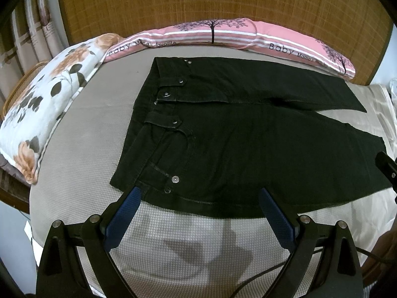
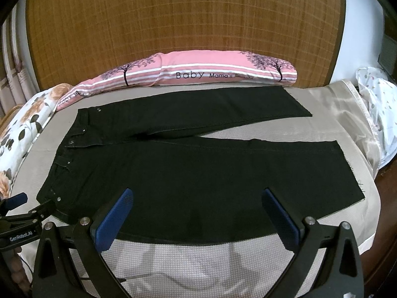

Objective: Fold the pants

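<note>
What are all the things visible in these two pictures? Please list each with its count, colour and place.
pants: one, black, spread flat on the bed, waist to the left, legs apart to the right.
bed cover: one, grey, under the pants.
pink pillow: one, pink with white stripes and tree prints, along the far edge.
floral pillow: one, white with orange flowers, at the left.
satin sheet: one, beige, at the right end of the bed.
dotted cloth: one, white, far right.
headboard mat: one, brown woven, behind the bed.
curtain: one, pale, far left.
left gripper: one, black with blue pads, open, at the near edge by the waist.
right gripper: one, same colours, open, over the near leg.
</note>
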Available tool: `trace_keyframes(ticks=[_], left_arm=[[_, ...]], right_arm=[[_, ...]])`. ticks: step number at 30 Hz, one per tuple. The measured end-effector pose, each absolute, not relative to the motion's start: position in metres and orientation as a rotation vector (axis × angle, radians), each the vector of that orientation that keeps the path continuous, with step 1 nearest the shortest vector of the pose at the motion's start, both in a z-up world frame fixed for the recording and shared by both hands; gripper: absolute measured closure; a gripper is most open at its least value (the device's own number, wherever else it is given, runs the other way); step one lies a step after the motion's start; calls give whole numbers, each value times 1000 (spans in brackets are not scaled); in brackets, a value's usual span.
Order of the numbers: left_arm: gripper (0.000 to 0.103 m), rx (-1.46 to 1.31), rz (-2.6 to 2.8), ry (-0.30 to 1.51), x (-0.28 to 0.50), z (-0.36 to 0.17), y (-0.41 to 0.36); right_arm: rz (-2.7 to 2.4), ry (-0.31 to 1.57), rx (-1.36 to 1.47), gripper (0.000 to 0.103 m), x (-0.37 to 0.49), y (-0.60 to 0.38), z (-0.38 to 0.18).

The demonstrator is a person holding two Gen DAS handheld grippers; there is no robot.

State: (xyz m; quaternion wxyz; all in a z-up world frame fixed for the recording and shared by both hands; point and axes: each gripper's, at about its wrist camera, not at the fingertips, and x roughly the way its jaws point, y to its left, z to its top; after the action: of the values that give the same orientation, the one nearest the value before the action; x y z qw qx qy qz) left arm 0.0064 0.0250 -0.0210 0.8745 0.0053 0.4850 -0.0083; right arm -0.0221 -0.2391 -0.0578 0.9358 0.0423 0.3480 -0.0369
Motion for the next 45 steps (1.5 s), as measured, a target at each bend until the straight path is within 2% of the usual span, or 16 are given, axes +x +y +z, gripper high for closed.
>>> trace_keyframes(ticks=[22,26,36,45], left_arm=[[9,-79,-42,1000,30,-16,40],[22,-143,-38,995,61,-12,63],[33,-434,-112,1046,188,-14,138],[51,-664,-193,1112,298,-55,185]], right_arm=[[-25,711,151,0,-13,-245,-59],[-42,705,131,0,-5,-249,-58],[19,684,209,0,51,-263,-45],[145,746,356,0,139,-255,-52]])
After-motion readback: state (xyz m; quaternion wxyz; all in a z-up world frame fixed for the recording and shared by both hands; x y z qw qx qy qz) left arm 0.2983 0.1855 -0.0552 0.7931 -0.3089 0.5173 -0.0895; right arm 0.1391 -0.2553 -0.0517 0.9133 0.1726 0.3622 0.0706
